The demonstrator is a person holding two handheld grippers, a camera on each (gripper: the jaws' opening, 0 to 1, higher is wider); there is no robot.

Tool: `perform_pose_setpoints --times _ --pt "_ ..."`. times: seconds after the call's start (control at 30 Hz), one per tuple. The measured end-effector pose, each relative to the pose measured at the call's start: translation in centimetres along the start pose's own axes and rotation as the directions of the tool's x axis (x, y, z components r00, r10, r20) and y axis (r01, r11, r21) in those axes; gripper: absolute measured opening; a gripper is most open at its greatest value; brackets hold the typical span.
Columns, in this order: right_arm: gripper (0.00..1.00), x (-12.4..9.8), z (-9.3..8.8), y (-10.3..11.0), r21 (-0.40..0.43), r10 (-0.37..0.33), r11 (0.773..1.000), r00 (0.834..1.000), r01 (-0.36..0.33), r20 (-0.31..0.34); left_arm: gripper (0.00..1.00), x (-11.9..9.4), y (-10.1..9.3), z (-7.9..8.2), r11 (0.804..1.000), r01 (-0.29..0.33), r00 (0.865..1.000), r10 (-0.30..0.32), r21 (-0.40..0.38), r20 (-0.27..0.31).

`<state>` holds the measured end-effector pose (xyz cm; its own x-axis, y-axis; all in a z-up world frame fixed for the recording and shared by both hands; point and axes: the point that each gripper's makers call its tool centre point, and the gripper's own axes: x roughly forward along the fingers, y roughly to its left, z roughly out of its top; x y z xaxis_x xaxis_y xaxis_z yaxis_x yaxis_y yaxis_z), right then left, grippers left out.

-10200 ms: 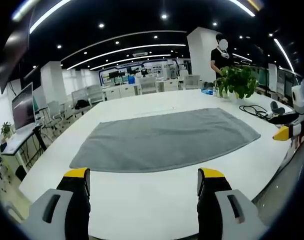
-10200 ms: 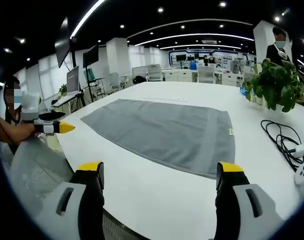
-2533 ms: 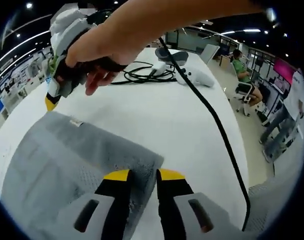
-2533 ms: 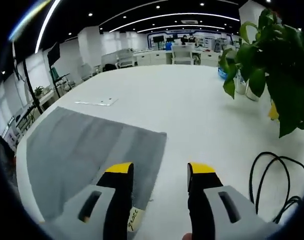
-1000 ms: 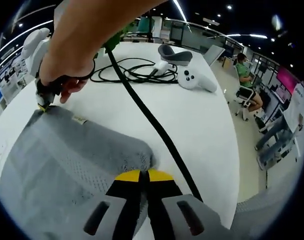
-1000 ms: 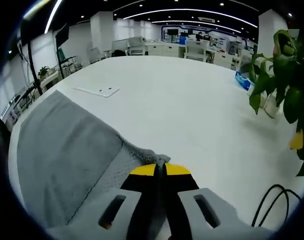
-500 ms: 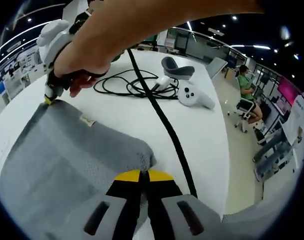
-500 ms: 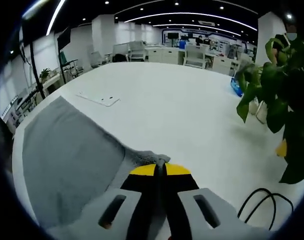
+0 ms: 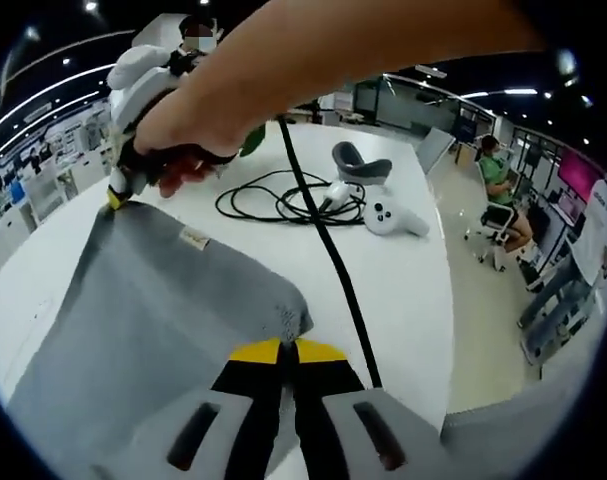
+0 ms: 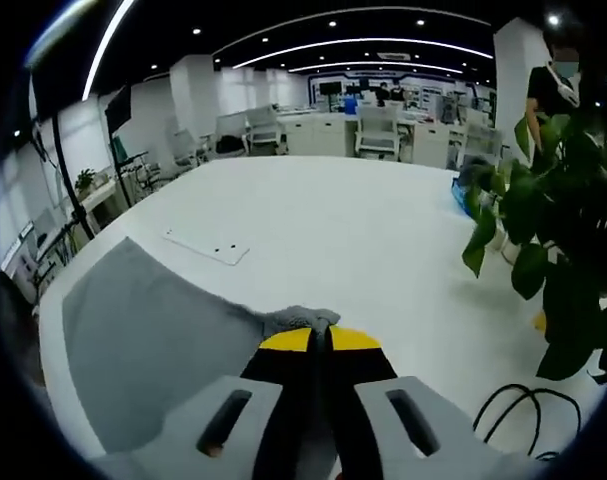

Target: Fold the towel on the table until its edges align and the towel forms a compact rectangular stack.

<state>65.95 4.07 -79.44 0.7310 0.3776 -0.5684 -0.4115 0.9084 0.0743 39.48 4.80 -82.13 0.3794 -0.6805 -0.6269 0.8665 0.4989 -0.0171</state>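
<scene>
A grey towel (image 9: 153, 300) hangs lifted off the white table (image 9: 403, 270). My left gripper (image 9: 286, 349) is shut on one corner of it. In the left gripper view the right gripper (image 9: 115, 198) pinches the neighbouring corner, held in a person's hand (image 9: 198, 135), and a small label (image 9: 194, 238) shows on the towel edge between the two corners. In the right gripper view my right gripper (image 10: 318, 337) is shut on a bunched corner of the towel (image 10: 143, 340), which slopes down to the left over the table (image 10: 363, 230).
A black cable (image 9: 328, 250) runs from the raised arm across the left gripper view. A coiled cable (image 9: 283, 200), a white controller (image 9: 393, 217) and a grey headset (image 9: 358, 165) lie on the table. A potted plant (image 10: 563, 260) stands at right, a flat white plate (image 10: 208, 245) lies beyond the towel.
Both grippers have risen with their towel corners, so more of the table shows beneath. The right gripper and hand sit higher in the left gripper view.
</scene>
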Motion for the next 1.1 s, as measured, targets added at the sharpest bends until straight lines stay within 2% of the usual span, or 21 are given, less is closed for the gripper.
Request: perform_pose_setpoints --times 0.2,0.3,0.6,0.77,0.87,0.93,1.1 --pt "0.02 -1.1 2.5 2.1 -0.018 -0.009 1.000 1.000 0.009 0.027 0.02 -3.0 1.4 0.4 1.000 -0.026 0.999 0.026 -0.001 0.044" --pt "0.02 -1.5 3.7 3.2 -0.016 -0.014 1.000 0.999 0.015 0.038 0.02 -5.0 2.3 1.1 0.999 -0.045 0.995 0.047 -0.031 0.086" --pt "0.02 -2.1 7.6 6.9 -0.006 -0.005 1.000 0.997 0.006 0.083 0.03 -9.8 4.9 2.1 0.995 -0.085 0.984 0.093 -0.056 0.151" --pt "0.02 -2.3 9.7 9.2 -0.006 0.009 1.000 0.995 -0.009 0.102 0.03 -12.5 5.8 2.6 0.991 -0.104 0.973 0.118 -0.079 0.200" --pt "0.02 -2.2 10.8 10.6 0.025 0.023 0.999 0.994 -0.026 0.110 0.03 -13.8 6.6 2.4 0.989 -0.117 0.967 0.134 -0.088 0.217" --pt "0.02 -2.1 11.3 11.6 0.039 0.032 0.999 0.993 -0.037 0.111 0.03 -15.3 7.2 2.4 0.984 -0.129 0.957 0.155 -0.119 0.247" --pt "0.02 -2.1 12.7 14.3 0.049 0.054 0.997 0.992 -0.060 0.118 0.03 -18.3 8.8 1.3 0.977 -0.156 0.945 0.190 -0.145 0.267"
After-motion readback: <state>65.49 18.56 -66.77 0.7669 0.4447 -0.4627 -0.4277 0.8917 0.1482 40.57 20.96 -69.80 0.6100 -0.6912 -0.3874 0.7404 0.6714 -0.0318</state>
